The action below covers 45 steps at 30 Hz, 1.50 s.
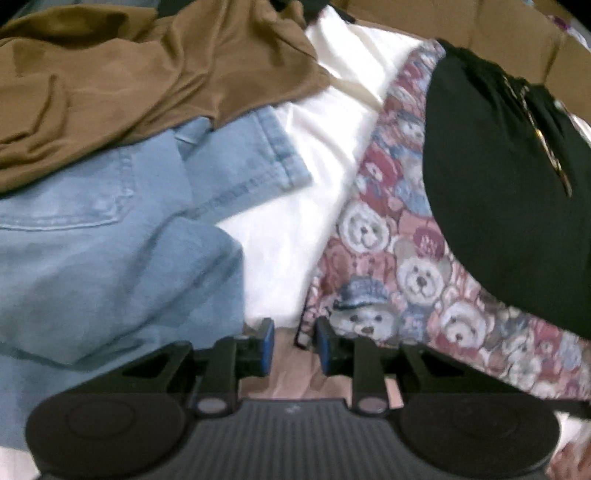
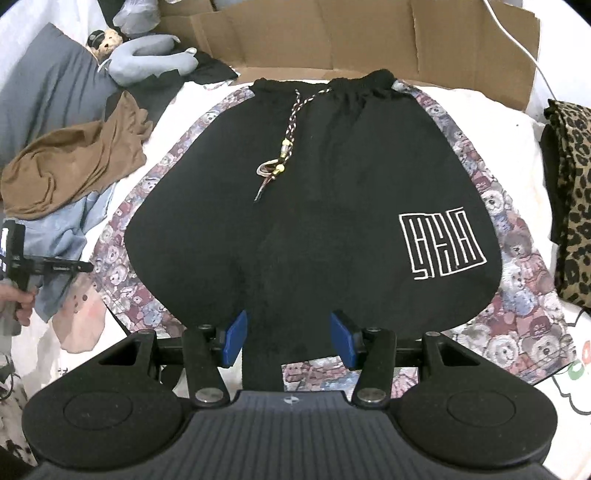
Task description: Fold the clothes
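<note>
Black shorts with teddy-bear print side panels, a beaded drawstring and a white logo lie flat on a white sheet. My right gripper hovers over the middle of the bottom hem. It is open, with black cloth lying between its blue pads but not pinched. My left gripper is at the lower left corner of the bear panel. Its jaws stand narrowly apart, and the hem edge runs into the gap. In the right wrist view the left gripper shows at the left edge, held by a hand.
A brown garment lies crumpled over light blue jeans left of the shorts. Leopard-print cloth sits at the right edge. Flattened cardboard stands behind, with a plush toy and a grey pillow at the back left.
</note>
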Available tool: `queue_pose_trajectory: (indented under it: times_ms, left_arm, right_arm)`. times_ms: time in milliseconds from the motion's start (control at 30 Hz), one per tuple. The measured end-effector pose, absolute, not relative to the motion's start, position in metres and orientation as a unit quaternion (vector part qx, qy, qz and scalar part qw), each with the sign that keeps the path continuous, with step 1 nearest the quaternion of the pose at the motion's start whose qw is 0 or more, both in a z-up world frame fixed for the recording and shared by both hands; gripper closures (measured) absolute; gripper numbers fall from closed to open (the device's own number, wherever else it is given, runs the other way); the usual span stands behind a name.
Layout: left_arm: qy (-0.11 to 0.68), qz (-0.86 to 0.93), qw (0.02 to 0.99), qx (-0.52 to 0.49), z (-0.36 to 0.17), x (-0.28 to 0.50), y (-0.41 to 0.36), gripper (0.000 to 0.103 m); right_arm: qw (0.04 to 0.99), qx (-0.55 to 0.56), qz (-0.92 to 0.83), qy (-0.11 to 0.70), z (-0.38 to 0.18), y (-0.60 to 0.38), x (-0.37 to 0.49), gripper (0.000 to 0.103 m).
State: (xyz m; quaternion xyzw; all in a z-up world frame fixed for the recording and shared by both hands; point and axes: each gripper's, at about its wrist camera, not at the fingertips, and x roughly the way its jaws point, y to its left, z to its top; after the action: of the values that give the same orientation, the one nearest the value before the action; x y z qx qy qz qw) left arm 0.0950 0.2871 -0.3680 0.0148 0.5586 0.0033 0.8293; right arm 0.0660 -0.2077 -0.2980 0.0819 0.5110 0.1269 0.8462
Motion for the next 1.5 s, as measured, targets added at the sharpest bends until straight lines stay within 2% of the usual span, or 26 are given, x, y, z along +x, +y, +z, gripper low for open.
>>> queue_pose_trajectory:
  times_ms: [300, 367, 433, 733, 833, 1200, 1500]
  left_arm:
    - [0.551, 0.004, 0.834, 0.005, -0.370, 0.087, 0.286, 0.078]
    - [0.552, -0.005, 0.834, 0.019, -0.370, 0.087, 0.283, 0.082]
    - [0.555, -0.013, 0.832, 0.012, -0.369, 0.088, 0.283, 0.093]
    - [0.554, -0.020, 0.832, -0.016, -0.357, 0.083, 0.287, 0.096]
    - [0.550, -0.040, 0.833, -0.034, -0.347, 0.079, 0.283, 0.096]
    - [0.538, -0.086, 0.838, -0.013, -0.311, 0.097, 0.235, 0.097]
    - [0.525, -0.139, 0.837, -0.060, -0.280, 0.097, 0.203, 0.098]
  right_arm:
    - [0.837, 0.077, 0.140, 0.524, -0.304, -0.196, 0.063, 0.047]
    - [0.838, 0.078, 0.141, 0.522, -0.303, -0.196, 0.064, 0.047]
    - [0.838, 0.082, 0.146, 0.519, -0.302, -0.195, 0.064, 0.047]
    - [0.844, 0.081, 0.160, 0.505, -0.302, -0.184, 0.067, 0.047]
    - [0.848, 0.079, 0.161, 0.498, -0.302, -0.181, 0.069, 0.051]
    - [0.845, 0.104, 0.171, 0.496, -0.308, -0.168, 0.074, 0.052]
    - [0.851, 0.118, 0.188, 0.476, -0.304, -0.157, 0.082, 0.052]
